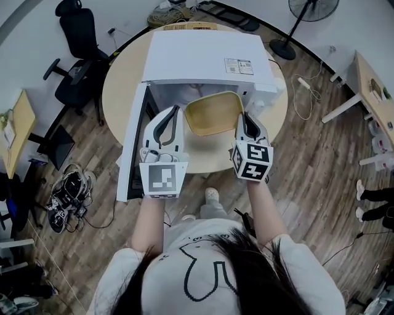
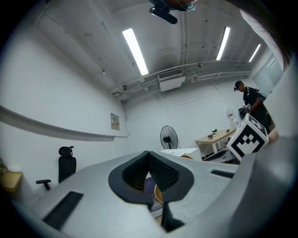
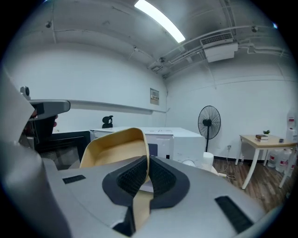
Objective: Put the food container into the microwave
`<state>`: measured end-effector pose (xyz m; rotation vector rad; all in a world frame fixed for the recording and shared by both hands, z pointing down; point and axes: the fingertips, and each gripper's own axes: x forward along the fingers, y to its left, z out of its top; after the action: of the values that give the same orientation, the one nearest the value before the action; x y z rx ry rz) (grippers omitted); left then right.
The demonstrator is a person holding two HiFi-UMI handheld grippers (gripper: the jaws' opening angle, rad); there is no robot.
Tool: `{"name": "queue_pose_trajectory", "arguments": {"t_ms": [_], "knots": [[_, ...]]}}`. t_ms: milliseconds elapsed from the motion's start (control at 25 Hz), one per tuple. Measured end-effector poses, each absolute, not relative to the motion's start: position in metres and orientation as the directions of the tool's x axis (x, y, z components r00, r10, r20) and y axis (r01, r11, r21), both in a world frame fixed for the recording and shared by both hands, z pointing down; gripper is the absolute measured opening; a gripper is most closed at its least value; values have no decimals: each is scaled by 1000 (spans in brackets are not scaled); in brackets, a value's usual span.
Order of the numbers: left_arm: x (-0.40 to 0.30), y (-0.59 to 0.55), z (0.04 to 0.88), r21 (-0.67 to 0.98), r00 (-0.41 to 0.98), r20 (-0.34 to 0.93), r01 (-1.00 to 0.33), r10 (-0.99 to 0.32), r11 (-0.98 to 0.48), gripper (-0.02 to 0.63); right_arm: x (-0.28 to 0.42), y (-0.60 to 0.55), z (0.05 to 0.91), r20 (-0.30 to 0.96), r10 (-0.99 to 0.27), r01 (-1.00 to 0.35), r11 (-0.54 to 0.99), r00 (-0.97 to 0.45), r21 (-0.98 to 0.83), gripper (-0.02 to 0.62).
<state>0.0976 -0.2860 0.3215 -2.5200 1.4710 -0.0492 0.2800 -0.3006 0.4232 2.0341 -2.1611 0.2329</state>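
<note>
The right gripper (image 3: 148, 163) has its fingers closed on the side wall of the food container (image 1: 213, 113). The thin wall stands between the two black pads, so the container is carried by one edge only. It hangs in the air, a little tilted, just in front of the open mouth of the microwave (image 1: 203, 58). It is not yet inside. This grip on the right wall probably leaves the front of the container free to go in first.

The left gripper (image 1: 170, 120) is beside the container on its left, apart from it. Its fingers are pressed together and nothing is between them. It seems to wait there, perhaps to steady the container or later to push the door (image 1: 132, 145). The door is swung fully open to the left, so the way in is free.

The microwave stands on a round, pale wooden table (image 1: 118, 86), near its far side. The floor (image 1: 314, 160) is of dark wooden planks. A black office chair (image 1: 75, 38) is behind the table on the left, and a standing fan (image 1: 311, 8) on the right. A light desk (image 1: 371, 83) stands at the right edge. The walls are white, with long lamps (image 2: 135, 44) on the ceiling. Far off, a person (image 2: 252, 101) stands by another desk.
</note>
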Motion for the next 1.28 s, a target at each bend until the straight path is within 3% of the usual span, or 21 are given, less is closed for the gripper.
{"name": "queue_pose_trajectory", "arguments": {"t_ms": [800, 1280], "knots": [[91, -320, 324, -237, 311, -77, -929, -947, -286, 9, 245, -389, 506, 407, -866, -956, 251, -291, -150, 38], [73, -321, 319, -207, 292, -82, -940, -953, -270, 9, 239, -418, 520, 425, -875, -967, 160, -232, -199, 38]]}}
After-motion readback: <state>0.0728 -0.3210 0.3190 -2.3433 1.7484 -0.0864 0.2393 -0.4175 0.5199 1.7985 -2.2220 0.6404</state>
